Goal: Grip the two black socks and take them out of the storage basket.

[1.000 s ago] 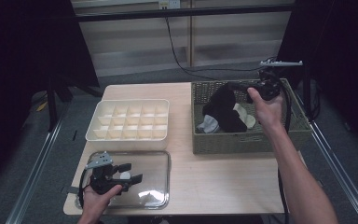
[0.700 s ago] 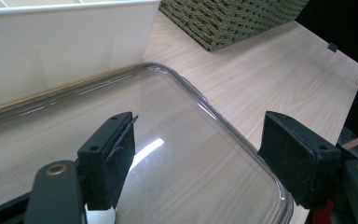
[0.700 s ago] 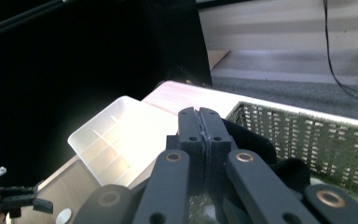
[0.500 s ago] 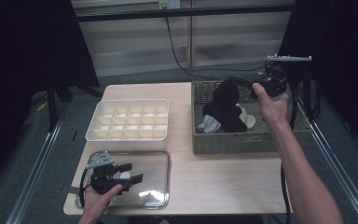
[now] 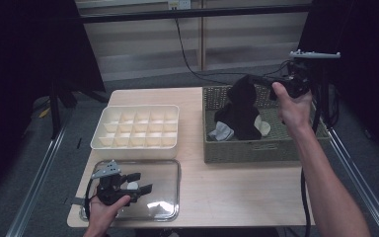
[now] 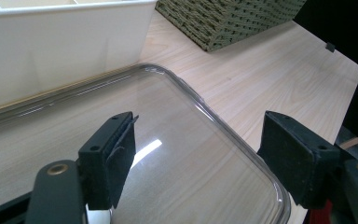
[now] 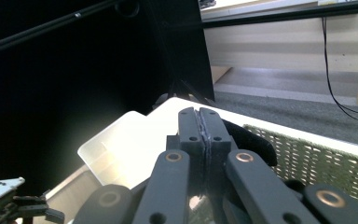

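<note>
A black cloth (image 5: 239, 111) hangs half out of the woven green basket (image 5: 256, 148) at the right of the table. My right gripper (image 5: 259, 79) is shut on its top end and holds it above the basket. In the right gripper view the jaws (image 7: 199, 116) press together with the black cloth (image 7: 247, 140) bulging just past them. My left gripper (image 5: 138, 182) rests open over the clear plastic lid (image 5: 163, 197) at the front left. In the left gripper view its jaws (image 6: 196, 154) stand wide apart above the clear lid (image 6: 177, 107), holding nothing.
A white tray (image 5: 138, 126) with several compartments sits behind the lid. Two pale cloths (image 5: 222, 131) lie in the basket beside the black one. A small white object (image 5: 131, 186) shows under the left gripper. Bare wood lies between lid and basket.
My right gripper has risen and drawn the black cloth further up out of the basket. The left gripper has stayed where it was.
</note>
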